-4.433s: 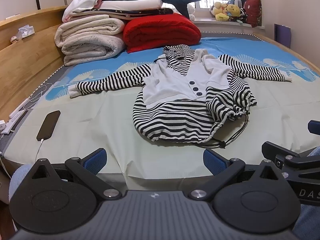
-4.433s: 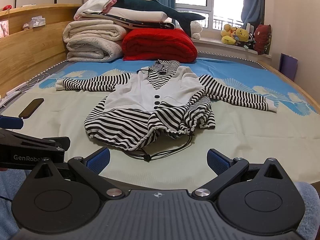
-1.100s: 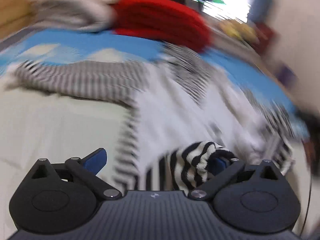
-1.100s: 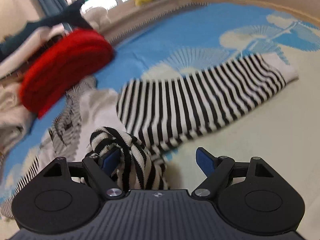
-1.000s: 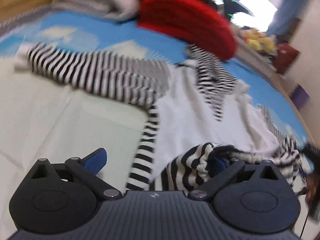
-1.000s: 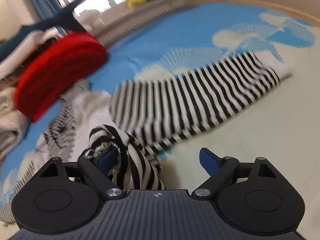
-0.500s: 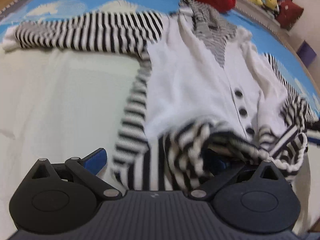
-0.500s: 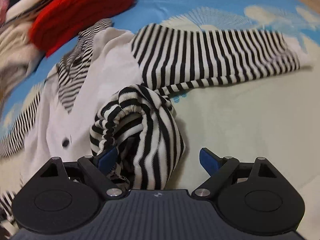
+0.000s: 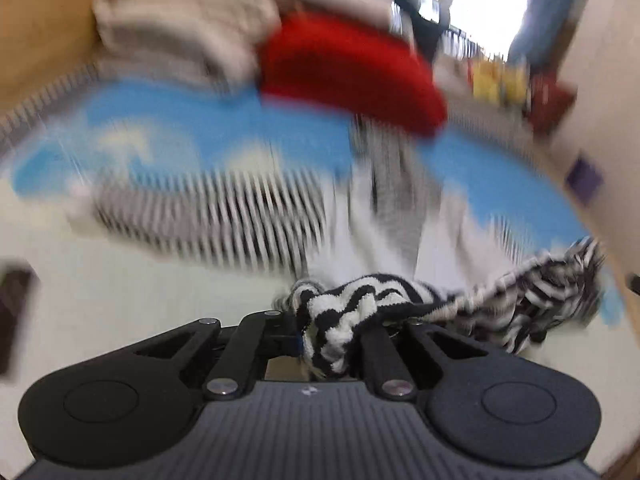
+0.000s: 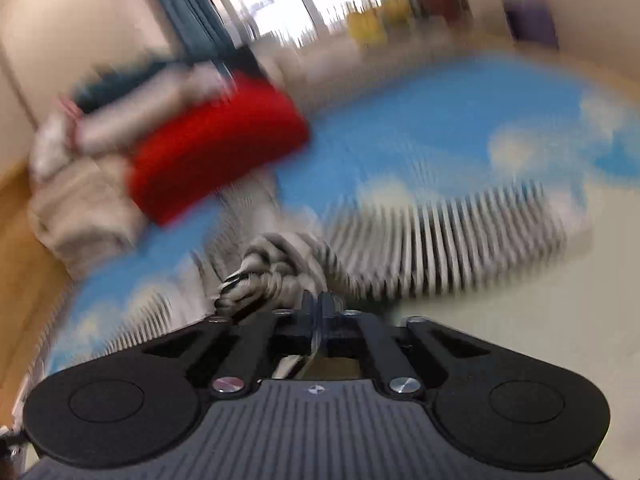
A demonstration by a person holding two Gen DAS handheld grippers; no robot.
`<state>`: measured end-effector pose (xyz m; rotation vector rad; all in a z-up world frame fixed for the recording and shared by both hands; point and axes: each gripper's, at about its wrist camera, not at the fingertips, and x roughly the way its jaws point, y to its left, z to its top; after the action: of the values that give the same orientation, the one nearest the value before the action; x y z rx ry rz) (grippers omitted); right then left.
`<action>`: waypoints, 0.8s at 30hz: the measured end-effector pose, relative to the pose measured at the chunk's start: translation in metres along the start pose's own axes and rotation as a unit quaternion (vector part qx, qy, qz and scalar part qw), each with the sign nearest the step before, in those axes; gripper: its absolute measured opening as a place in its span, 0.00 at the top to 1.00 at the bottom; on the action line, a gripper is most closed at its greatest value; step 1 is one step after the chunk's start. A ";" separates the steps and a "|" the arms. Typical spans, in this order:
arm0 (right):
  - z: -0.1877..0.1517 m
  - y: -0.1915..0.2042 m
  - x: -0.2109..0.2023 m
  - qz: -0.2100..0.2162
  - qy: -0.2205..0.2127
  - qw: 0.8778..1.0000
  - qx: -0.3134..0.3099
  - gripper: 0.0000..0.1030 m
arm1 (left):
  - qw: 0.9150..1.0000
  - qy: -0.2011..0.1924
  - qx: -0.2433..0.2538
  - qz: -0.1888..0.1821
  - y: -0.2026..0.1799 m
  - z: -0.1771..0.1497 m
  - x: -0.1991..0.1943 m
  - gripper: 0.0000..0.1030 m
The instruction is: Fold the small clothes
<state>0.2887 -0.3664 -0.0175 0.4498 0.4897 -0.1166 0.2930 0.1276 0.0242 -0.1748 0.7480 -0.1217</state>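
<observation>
A small black-and-white striped sweater with a white front (image 9: pixel 392 236) lies on the bed, sleeves spread; both views are motion-blurred. My left gripper (image 9: pixel 332 336) is shut on the sweater's striped hem (image 9: pixel 360 312), bunched between its jaws and lifted. My right gripper (image 10: pixel 318 312) is shut on the hem's other corner (image 10: pixel 276 268), with a striped sleeve (image 10: pixel 452 236) stretched out to its right. The left sleeve (image 9: pixel 212 224) lies ahead of the left gripper.
A red folded blanket (image 9: pixel 348 76) and a stack of beige blankets (image 9: pixel 180 28) sit at the head of the bed. A wooden bed rail (image 9: pixel 36 36) runs on the left. A dark phone (image 9: pixel 16 304) lies at the left edge. The window sill holds toys (image 9: pixel 500 80).
Both grippers have closed on the bunched hem and swung upward toward the head of the bed, lifting the hem over the sweater's body. The views now blur from fast motion.
</observation>
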 end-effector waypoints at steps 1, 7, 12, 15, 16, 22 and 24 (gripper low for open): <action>0.011 0.008 -0.027 -0.010 -0.045 0.999 -0.029 1.00 | 1.000 -0.010 0.003 0.009 0.005 0.006 -0.014 0.93; -0.020 -0.018 -0.031 -0.001 0.069 0.997 -0.043 0.96 | 0.995 0.089 -0.029 0.022 0.023 -0.029 0.016 0.94; -0.117 0.001 0.001 0.000 0.169 0.983 -0.074 0.47 | 0.994 0.112 -0.003 0.021 0.016 -0.053 0.034 0.94; -0.162 0.030 0.019 -0.001 0.196 0.974 -0.111 0.47 | 0.994 0.110 0.003 0.023 0.016 -0.053 0.039 0.94; -0.171 0.038 0.025 -0.002 0.193 0.974 -0.116 0.47 | 0.994 0.108 0.003 0.027 0.019 -0.052 0.038 0.94; -0.183 0.072 0.090 -0.028 0.167 0.971 -0.167 0.47 | 0.993 0.112 -0.001 0.027 0.033 -0.054 0.042 0.93; -0.185 0.076 0.121 -0.055 0.183 0.966 -0.175 0.49 | 0.993 0.116 0.001 0.034 0.038 -0.054 0.045 0.93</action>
<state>0.3314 -0.2168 -0.1917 0.0933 0.8818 -0.0502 0.2905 0.1508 -0.0526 -0.1346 0.9855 -0.0794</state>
